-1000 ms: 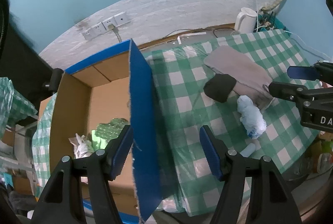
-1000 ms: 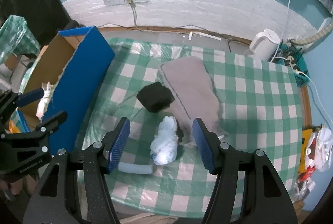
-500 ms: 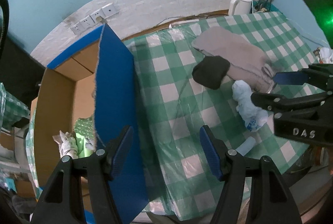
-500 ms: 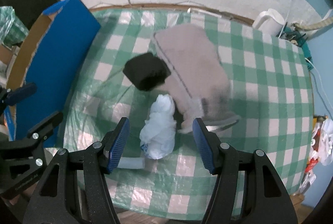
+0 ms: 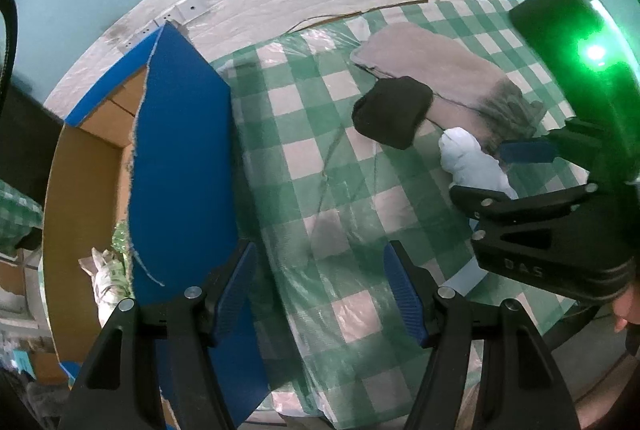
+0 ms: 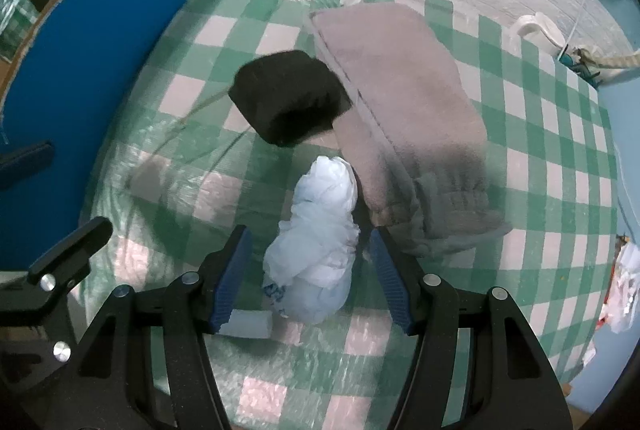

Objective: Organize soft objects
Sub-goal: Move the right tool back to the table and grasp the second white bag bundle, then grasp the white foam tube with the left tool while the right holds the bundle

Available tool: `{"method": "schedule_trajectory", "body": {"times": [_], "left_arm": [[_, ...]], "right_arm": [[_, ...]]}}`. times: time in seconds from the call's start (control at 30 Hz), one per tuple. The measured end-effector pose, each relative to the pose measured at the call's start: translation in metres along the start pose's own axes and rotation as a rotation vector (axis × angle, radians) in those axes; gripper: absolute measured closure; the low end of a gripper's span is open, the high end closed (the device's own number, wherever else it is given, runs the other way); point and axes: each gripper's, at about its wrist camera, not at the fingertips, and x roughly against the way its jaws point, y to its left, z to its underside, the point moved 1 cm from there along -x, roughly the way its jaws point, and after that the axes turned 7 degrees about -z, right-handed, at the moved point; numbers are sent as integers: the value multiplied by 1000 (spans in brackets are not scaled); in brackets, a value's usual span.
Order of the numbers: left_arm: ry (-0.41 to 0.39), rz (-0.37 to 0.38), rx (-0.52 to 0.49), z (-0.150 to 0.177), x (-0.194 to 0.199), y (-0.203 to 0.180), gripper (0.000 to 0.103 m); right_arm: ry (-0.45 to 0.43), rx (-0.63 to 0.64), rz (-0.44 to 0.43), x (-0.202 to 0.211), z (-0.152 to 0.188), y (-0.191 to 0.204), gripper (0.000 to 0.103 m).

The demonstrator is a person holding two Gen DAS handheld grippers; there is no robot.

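Right wrist view has the right gripper (image 6: 310, 270) spread wide, its blue pads either side of the white bundle (image 6: 320, 230), not yet touching it. That bundle lies near the front edge of the checked tablecloth (image 6: 540, 134), just beside the folded grey garment (image 6: 404, 102) and in front of the black pad (image 6: 288, 96). It looks crumpled, light and squashy (thin plastic or fabric, hard to tell), so I'd expect it to collapse and perhaps slip; pinching across its fat middle seems safest. A pale roll (image 6: 250, 324) sits by the left pad. The left gripper (image 5: 320, 286) hangs wide and empty near the cardboard box (image 5: 176, 166) at the cloth's left edge.
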Motion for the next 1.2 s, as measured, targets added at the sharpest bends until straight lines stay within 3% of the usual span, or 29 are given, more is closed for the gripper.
{"method": "schedule_trajectory", "body": {"times": [0.1,0.17,0.37,0.87,1.2], "left_arm": [[0,5,-11,1,-1,-3,36],[1,8,-18,1,-2,-5,36],[9,36,-38,2,-5,-11,36],[21,153,-178,11,-2,-51,36],[57,174,-260,18,-12,-80,36]], "right_arm": [[16,0,-1,-7,1,-1,41],[31,1,-3,-13,1,-1,54],[14,-13,-10,-11,4,-11,62],[-56,-91,-57,37,19,-28,63],[-68,-122,-67,48,32,-40,63]]}}
